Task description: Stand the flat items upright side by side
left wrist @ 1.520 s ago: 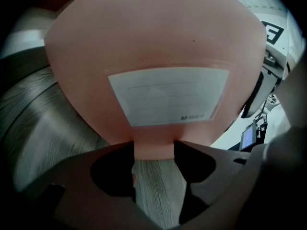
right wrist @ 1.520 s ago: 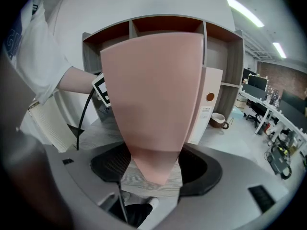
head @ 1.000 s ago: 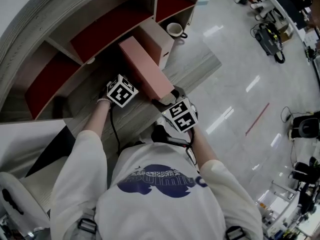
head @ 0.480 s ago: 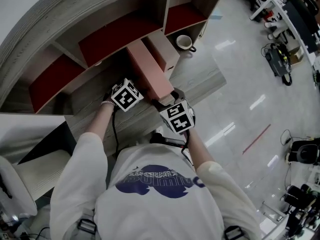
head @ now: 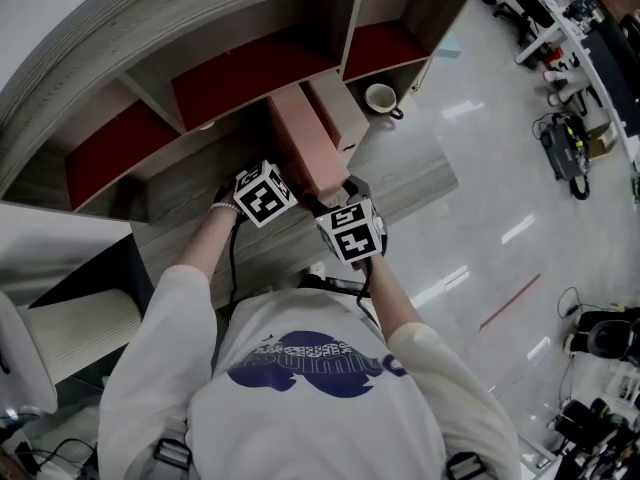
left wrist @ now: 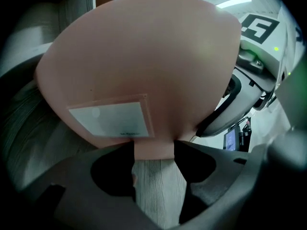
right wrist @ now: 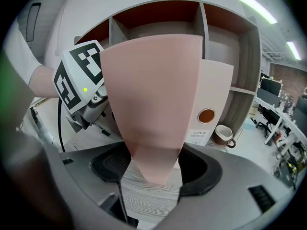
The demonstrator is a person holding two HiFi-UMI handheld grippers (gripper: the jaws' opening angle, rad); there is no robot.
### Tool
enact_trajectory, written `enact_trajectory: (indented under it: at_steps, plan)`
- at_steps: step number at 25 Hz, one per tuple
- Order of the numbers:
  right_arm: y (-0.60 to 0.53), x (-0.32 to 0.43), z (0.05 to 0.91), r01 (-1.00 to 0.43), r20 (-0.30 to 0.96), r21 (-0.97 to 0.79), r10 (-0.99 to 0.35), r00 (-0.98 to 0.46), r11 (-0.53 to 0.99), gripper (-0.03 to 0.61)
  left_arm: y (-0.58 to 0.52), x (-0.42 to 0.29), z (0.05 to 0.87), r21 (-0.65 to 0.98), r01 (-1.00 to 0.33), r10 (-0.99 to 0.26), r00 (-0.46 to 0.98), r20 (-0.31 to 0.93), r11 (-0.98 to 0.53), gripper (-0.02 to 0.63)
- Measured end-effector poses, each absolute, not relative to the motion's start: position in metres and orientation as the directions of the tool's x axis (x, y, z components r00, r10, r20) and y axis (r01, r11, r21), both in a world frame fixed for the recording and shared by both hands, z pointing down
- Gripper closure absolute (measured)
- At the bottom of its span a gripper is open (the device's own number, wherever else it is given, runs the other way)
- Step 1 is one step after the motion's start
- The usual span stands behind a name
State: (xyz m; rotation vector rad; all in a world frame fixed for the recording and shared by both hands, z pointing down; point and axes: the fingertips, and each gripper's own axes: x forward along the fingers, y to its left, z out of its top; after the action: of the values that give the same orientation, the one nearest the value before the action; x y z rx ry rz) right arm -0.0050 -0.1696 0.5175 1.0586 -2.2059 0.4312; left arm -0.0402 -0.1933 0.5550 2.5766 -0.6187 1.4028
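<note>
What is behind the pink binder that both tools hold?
A second pink binder stands upright there, a cup beside it, and shelf compartments further back. The held binder covers much of the second binder and the desk between them.

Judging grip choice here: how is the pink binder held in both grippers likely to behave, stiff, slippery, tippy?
Probably stiff: the pink binder shows flat faces though the left gripper and right gripper clamp only its near end. Likely tippy: it is tall and thin, so the upright second binder beside it should steady it. Its smooth cover may slip.
</note>
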Motion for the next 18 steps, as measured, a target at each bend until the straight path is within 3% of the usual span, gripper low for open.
enact_trajectory:
  at_steps: [18]
  plan:
    - [-0.174, -0.004, 0.516, -0.782, 0.701, -0.049, -0.536, -0.470, 0.622, 0.267, -0.199, -0.039, 0.552, -0.043, -0.419, -0.265, 0.489, 0.831, -0.907, 0.364]
